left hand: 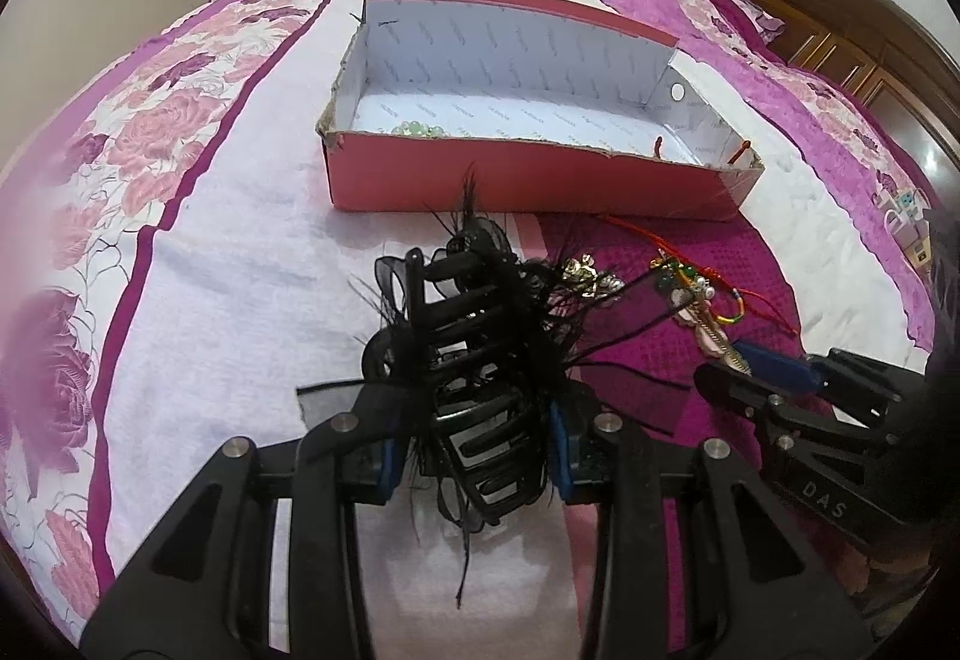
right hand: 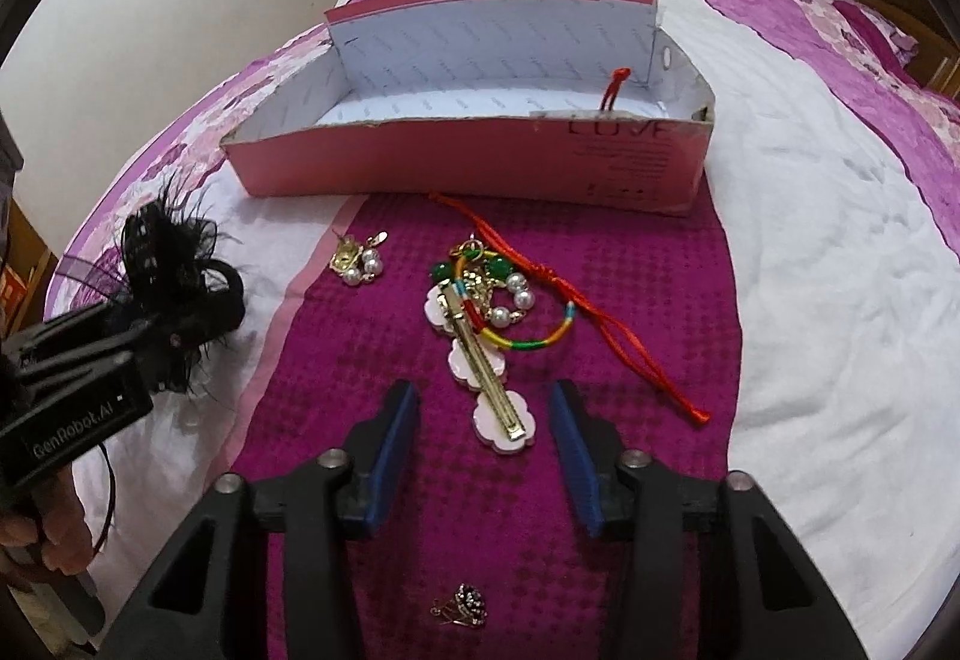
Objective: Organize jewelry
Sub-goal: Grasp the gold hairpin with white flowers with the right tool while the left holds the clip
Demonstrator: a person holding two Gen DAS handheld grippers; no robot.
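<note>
My left tongs [left hand: 474, 456] are clamped on the black feathered claw hair clip [left hand: 468, 360], blue pads pressing its ribbed plastic body from both sides. I have it by the body because the netting and feathers would only crush or slip, and low on the clip so the frills stay clear of the pads. In the right wrist view it sits off toward the bed's left side, over the white quilting.

My right tongs [right hand: 486, 420] stand parted, gripping nothing. They straddle the near end of the gold bar hair clip with pale pink scalloped flowers [right hand: 486, 378] on the magenta stripe running up the middle of the bed [right hand: 810, 300]. The pads don't touch it yet. I've lined up along the clip's length so a squeeze should catch the narrow metal bar across its width.

Tangled over that clip's far end are a rainbow thread bangle [right hand: 540, 339], a red knotted cord [right hand: 600, 312] and green and pearl beads [right hand: 510, 282], so lifting may drag them along. A small gold-and-pearl earring pair [right hand: 357, 258] lies apart to the left, and a dark studded earring [right hand: 468, 603] sits close to me.

The pink open cardboard box with white lining [left hand: 528, 180] waits farther up the bed, long side facing me, so both hands can drop in over the low front wall. Pale green beads [left hand: 420, 128] already sit in its left end.
</note>
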